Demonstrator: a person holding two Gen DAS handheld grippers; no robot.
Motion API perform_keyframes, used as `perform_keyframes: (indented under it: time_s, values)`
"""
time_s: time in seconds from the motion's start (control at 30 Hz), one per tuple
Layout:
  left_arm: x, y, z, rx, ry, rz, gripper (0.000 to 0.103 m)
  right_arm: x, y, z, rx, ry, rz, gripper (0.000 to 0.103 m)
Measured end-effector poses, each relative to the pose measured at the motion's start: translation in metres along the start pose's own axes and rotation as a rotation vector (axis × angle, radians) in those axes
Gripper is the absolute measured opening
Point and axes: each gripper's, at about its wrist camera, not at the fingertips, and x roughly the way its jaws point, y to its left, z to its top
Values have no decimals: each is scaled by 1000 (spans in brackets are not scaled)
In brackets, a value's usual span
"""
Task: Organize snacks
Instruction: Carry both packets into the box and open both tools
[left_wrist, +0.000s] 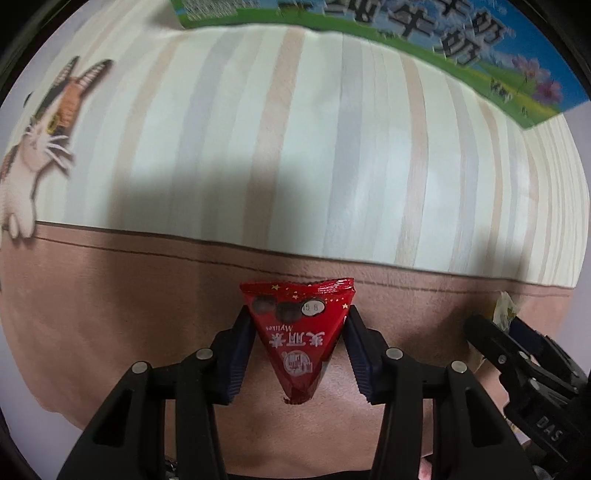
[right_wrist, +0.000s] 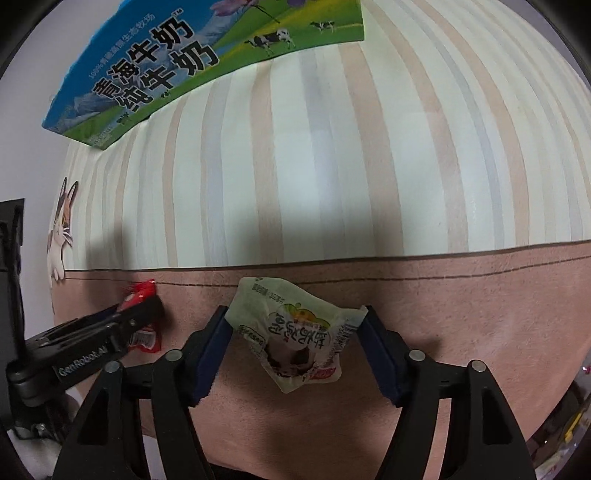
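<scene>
The left gripper (left_wrist: 297, 339) pinches a red triangular snack packet (left_wrist: 299, 328) between its blue pads; beside it the right gripper (right_wrist: 295, 347) clamps a pale green snack pouch (right_wrist: 295, 332) — both over the tan-bordered striped mat (right_wrist: 332, 166), milk carton (right_wrist: 177, 62) beyond.

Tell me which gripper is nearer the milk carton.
Neither, clearly. The left gripper, shut on the red triangular packet, and the right gripper, shut on the pale green packet, sit side by side, both well short of the milk carton.

"Mylikes" on red packet (left_wrist: 300, 332)
</scene>
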Motion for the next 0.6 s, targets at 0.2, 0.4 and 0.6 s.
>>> perform_keyframes:
  time_s: [0.2,0.4,0.6]
  values:
    - [5,14,5,16,-6,13,46,14,14,-10,-2,23,-10,75]
    - [12,1,-8,24,-25,40,42,14,20,-12,-33,-25,-65,58]
    - [-5,-3,-12,22,-26,0,42,9,31,-19,-48,-61,-48,49]
